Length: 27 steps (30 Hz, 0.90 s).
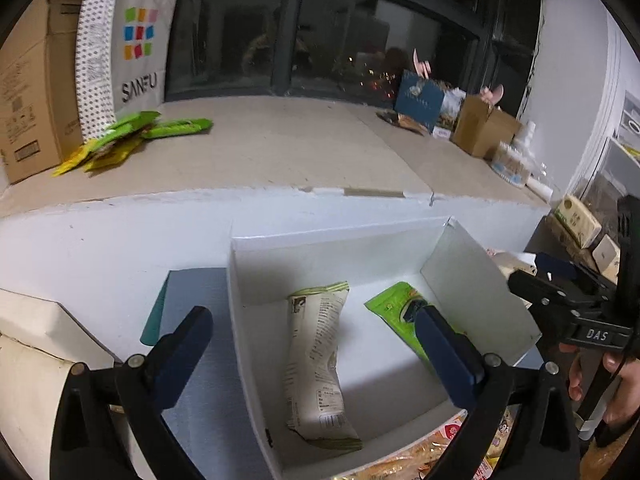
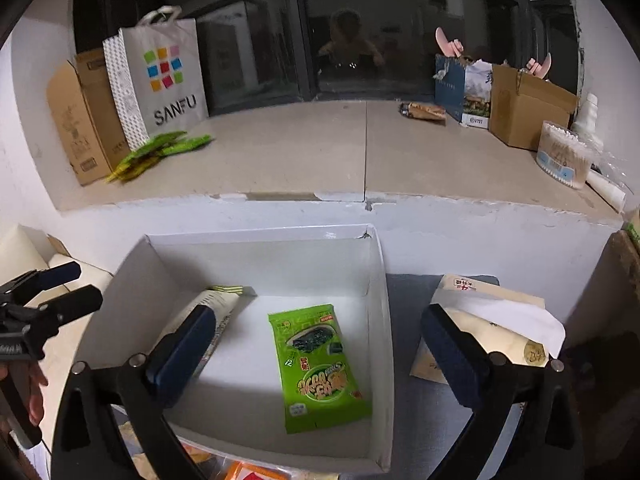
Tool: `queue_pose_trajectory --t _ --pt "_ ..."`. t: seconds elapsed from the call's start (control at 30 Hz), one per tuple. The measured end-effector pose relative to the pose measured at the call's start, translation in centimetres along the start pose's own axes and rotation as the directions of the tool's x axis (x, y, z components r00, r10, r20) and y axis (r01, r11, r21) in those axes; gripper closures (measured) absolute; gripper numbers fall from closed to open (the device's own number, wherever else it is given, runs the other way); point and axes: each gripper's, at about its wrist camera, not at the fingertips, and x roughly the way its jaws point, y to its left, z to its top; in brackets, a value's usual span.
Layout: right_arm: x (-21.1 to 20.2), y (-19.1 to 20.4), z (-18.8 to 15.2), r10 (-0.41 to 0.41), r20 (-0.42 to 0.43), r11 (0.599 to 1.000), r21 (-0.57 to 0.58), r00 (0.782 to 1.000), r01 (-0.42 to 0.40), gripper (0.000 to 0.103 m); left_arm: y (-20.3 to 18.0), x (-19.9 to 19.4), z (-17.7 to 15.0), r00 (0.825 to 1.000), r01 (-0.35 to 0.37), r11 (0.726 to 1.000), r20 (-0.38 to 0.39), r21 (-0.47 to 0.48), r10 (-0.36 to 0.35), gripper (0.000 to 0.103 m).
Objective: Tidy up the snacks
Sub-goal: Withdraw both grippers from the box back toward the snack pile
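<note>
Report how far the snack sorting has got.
Done: a cream packet and a green seaweed packet lie in the white box. In hand: nothing; the left gripper and right gripper are both open and empty. Left: loose green packets on the ledge, and more snacks below the box.

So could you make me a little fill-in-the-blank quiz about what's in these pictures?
1. The white box holds ____ snack packets.
2. The seaweed packet is coloured ____.
3. Both the left gripper and the right gripper have their jaws ____.
4. The word printed on the paper bag on the ledge is ____.

Missing words: two; green; open; SANFU
</note>
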Motion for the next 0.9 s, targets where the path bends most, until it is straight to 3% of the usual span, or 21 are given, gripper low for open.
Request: queue_pose_trajectory --t 0.2,0.37,0.47,0.57,0.73,0.9 --pt "-5.6 -0.4 -1.4 0.081 0.079 0.997 0.001 0.994 -0.081 0.0 -1.3 -6.1 -1.5 0.987 0.038 0.998 0.152 0.048 -0.045 0.0" --pt "-11.0 -0.2 -4.1 0.127 0.149 0.992 0.0 0.981 -0.128 0.0 -3.6 -11.5 -4.8 0.948 0.093 0.982 0.288 0.163 -0.137 0.0" --pt "-14.2 0.0 -6.3 0.165 0.177 0.986 -0.007 0.97 -0.167 0.0 -5.3 -14.0 -7.2 0.951 0.085 0.973 0.273 0.215 -0.144 0.0" --pt "-17.2 0.0 -8.8 0.205 0.212 0.978 -0.001 0.955 -0.21 0.0 -6.5 -16.4 -10.1 0.949 0.147 0.965 0.245 0.219 -0.2 0.0" --pt "-21.5 -0.7 -13.6 0.18 0.292 0.979 0.044 0.939 -0.201 0.0 -7.6 -18.8 -15.5 0.954 0.183 0.966 0.203 0.182 -0.219 0.0" --pt "-23.3 -0.8 -18.8 0.118 0.258 0.985 0.094 0.959 -0.146 0.0 -9.1 -20.9 -20.2 0.963 0.14 0.971 0.202 0.195 -0.18 0.0"
